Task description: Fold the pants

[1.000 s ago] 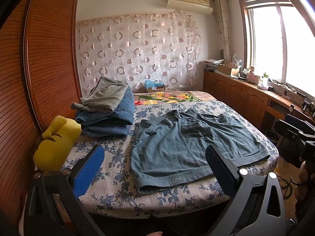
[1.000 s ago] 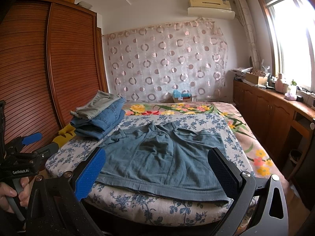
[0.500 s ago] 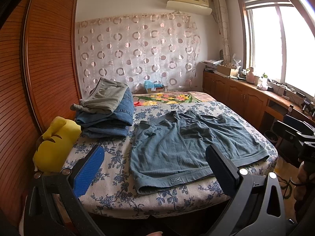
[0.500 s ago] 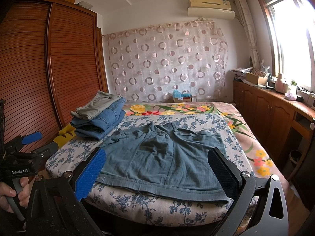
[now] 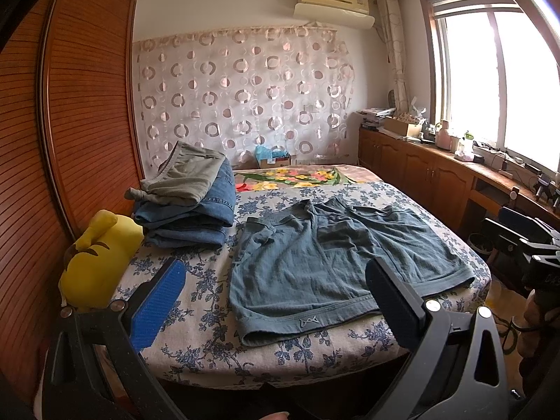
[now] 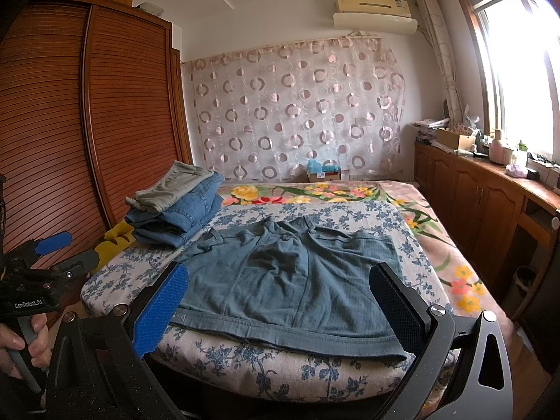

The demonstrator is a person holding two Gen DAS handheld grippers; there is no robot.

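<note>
item: blue-grey shorts (image 5: 336, 266), laid flat and spread on the floral bedsheet (image 5: 196, 280), one hem along the near edge of the bed, a few wrinkles toward the far side; nothing touches them.

my left gripper (image 5: 276, 301): fingers spread wide, empty, held in front of the near edge of the shorts, not touching them. the blue pad (image 5: 157, 309) sits left of the shorts, the black pad (image 5: 392, 301) over their near right part in view.

my right gripper (image 6: 280, 306): also released and empty, apart from the shorts, facing their near hem. in this view i see the left gripper at the far left, a hand (image 6: 21, 346) around its handle.

left of the shorts, near: stack of folded jeans (image 5: 189, 217) with folded grey-green trousers (image 5: 185, 178) on top. left of that stack: yellow plush toy (image 5: 98, 262), against the wooden wardrobe (image 5: 70, 122).

beyond the shorts: flowered blanket (image 5: 290, 178), then the circle-patterned curtain (image 5: 241, 98).

right of the shorts: wooden cabinets (image 5: 420, 178) under the window (image 5: 497, 80).
</note>
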